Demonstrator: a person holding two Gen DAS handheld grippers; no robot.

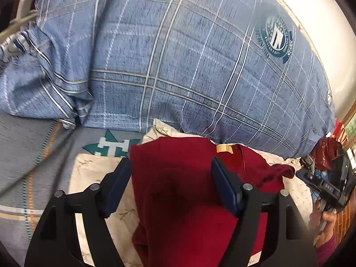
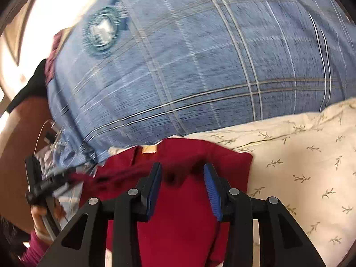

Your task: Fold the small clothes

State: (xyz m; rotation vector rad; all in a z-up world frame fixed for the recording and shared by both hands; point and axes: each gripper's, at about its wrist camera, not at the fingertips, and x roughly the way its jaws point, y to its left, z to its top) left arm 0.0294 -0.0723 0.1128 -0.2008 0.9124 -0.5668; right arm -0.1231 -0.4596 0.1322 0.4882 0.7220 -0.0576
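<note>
Jaws of left gripper (image 1: 171,187) and right gripper (image 2: 182,187) gape, seemingly hovering over red garment (image 1: 184,200).

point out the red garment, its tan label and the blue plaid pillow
red garment (image 1: 178,189): left wrist view, flat middle of the cloth between the fingers
tan label (image 1: 224,148): left wrist view, centre of the tag at the garment's top edge
blue plaid pillow (image 2: 189,77): right wrist view, middle of its checked cover
</note>
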